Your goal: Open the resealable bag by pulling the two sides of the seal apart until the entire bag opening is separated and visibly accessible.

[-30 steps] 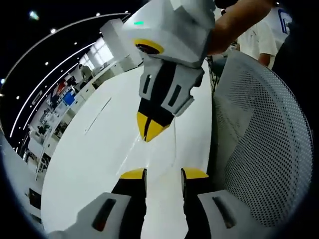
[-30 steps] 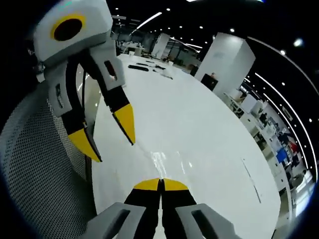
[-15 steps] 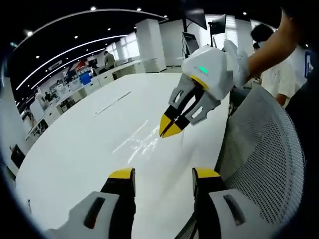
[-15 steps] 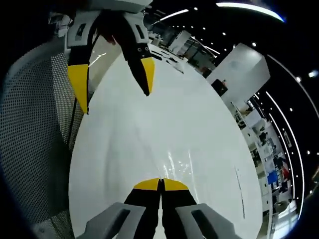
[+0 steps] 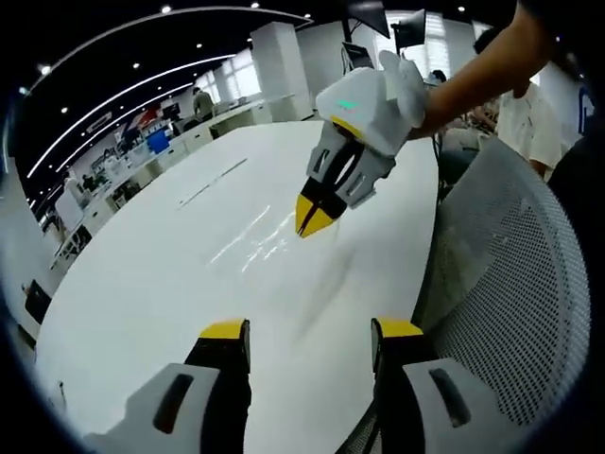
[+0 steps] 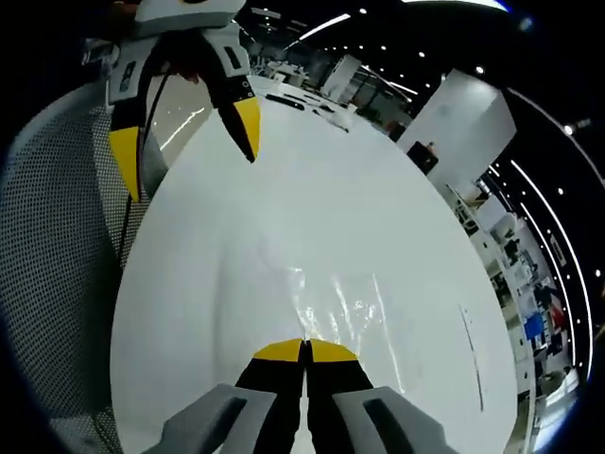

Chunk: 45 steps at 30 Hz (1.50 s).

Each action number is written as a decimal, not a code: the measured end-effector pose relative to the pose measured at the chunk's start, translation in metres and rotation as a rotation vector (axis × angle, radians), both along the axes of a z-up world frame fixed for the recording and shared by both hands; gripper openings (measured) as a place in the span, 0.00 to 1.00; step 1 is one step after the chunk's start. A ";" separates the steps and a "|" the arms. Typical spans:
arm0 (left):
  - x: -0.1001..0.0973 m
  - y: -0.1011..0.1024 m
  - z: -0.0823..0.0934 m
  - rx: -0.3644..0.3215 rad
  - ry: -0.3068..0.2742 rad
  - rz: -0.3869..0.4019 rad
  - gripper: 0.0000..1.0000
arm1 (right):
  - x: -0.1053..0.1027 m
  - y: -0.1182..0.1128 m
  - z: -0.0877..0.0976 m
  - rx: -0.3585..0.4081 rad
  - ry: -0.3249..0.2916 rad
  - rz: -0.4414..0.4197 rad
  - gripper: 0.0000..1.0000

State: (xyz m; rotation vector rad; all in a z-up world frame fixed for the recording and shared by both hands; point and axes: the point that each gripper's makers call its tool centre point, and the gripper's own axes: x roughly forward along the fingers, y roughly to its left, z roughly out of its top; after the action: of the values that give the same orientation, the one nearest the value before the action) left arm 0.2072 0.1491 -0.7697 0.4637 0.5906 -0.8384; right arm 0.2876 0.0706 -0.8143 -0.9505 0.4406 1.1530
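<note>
Surface: a glossy white worktop (image 5: 170, 284) runs ahead of both tools and reflects the ceiling lights. A clear resealable bag (image 6: 345, 317) lies flat on it, just ahead of the right tool's tips, visible mainly as glare streaks; its seal cannot be made out. A white mesh chair back (image 5: 501, 303) stands at the worktop's near edge. Farther off, small dark items lie on the far end of the worktop (image 6: 302, 102). Beyond are a white pillar (image 6: 452, 123), rows of desks and strip lighting; a person in a white shirt (image 5: 525, 104) stands behind the chair.

Left tool (image 5: 309, 330): jaws wide apart, holding nothing, above the worktop.

Right tool (image 6: 304, 351): yellow tips pressed together; whether they pinch bag film cannot be determined. A bare forearm (image 5: 473, 66) carries it.
</note>
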 end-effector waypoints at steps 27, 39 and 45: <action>0.002 0.006 -0.007 0.005 0.041 0.032 0.48 | 0.022 -0.007 -0.004 0.074 0.058 -0.148 0.02; 0.003 0.000 0.001 -0.001 0.021 0.027 0.49 | 0.002 -0.008 0.002 0.197 0.161 -0.259 0.06; -0.002 -0.002 0.009 -0.009 -0.020 0.005 0.48 | -0.005 -0.012 0.014 0.287 0.199 -0.356 0.08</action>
State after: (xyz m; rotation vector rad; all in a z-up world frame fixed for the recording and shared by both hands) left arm 0.2056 0.1468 -0.7604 0.4616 0.5695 -0.8308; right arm 0.2822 0.0581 -0.7998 -0.4850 0.5623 0.9548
